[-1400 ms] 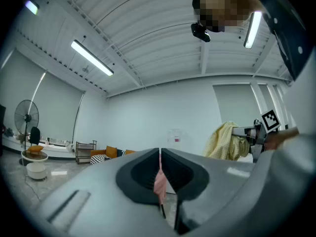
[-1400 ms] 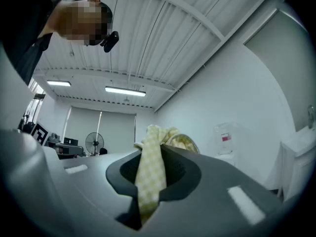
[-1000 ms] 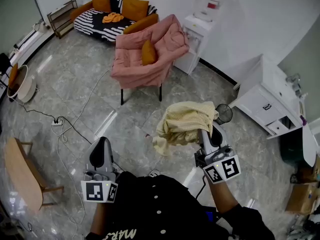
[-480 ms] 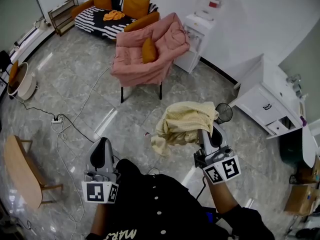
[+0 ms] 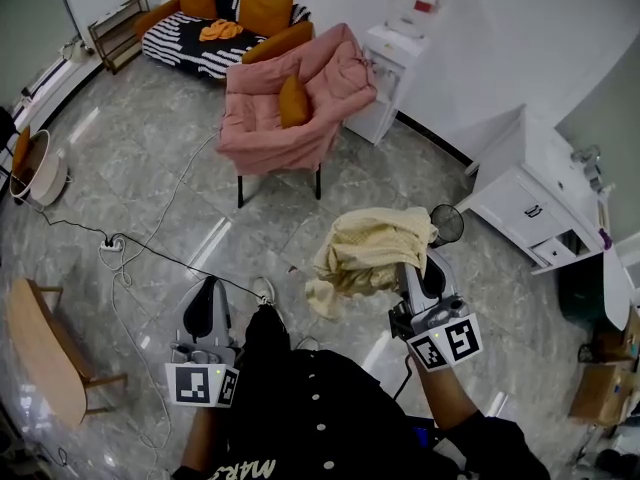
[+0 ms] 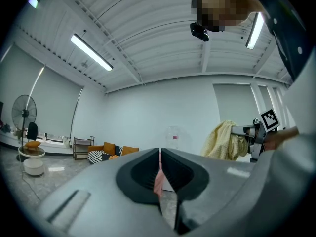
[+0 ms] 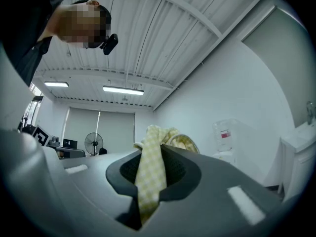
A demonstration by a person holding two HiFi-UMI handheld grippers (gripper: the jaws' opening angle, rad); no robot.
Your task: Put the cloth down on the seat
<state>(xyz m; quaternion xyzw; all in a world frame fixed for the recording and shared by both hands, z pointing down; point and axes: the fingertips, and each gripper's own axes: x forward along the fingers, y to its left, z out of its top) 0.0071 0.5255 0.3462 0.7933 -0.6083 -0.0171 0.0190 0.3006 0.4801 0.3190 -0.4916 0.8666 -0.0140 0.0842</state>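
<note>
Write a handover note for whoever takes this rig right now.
Left gripper: shut, empty, held low.
Right gripper: shut on the cloth, which hangs bunched above the floor.
Chair: ahead across the floor, pink cover, orange cushion on it.
Done: cloth is in the grip.
Left: walk to the chair, lower the cloth onto the seat, open the right gripper.
</note>
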